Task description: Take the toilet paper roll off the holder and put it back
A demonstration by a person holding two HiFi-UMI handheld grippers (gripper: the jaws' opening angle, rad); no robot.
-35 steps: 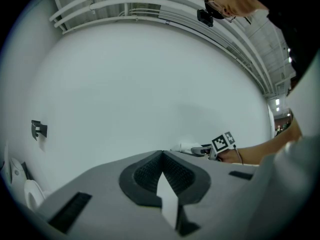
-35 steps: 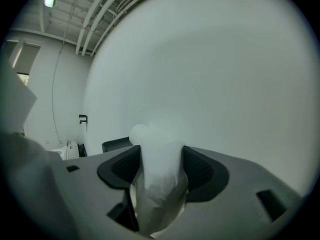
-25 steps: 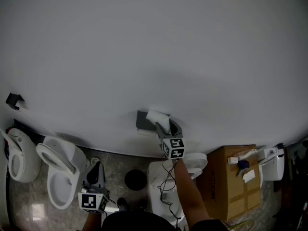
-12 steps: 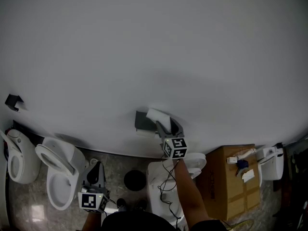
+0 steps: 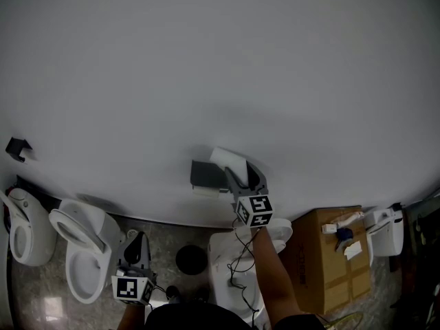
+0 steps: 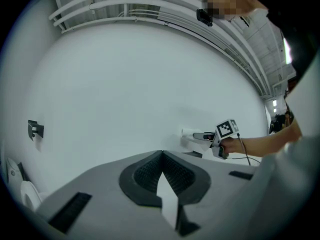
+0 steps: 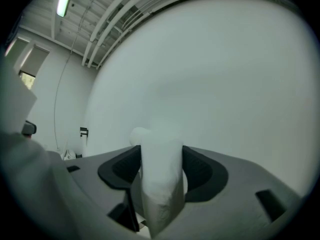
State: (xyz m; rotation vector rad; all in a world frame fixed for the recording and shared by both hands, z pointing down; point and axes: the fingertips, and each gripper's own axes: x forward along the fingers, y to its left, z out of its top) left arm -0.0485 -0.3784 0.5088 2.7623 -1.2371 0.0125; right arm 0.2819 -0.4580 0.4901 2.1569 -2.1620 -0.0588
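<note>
Pinches the toilet paper roll in the right gripper, just beside the holder on the wall; presses the fingers of the left gripper together.

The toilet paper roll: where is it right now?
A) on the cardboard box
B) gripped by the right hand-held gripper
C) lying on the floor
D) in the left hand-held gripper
B: the right hand-held gripper has its pads pressed on both sides of the toilet paper roll, close to the wall beside the dark holder.
</note>
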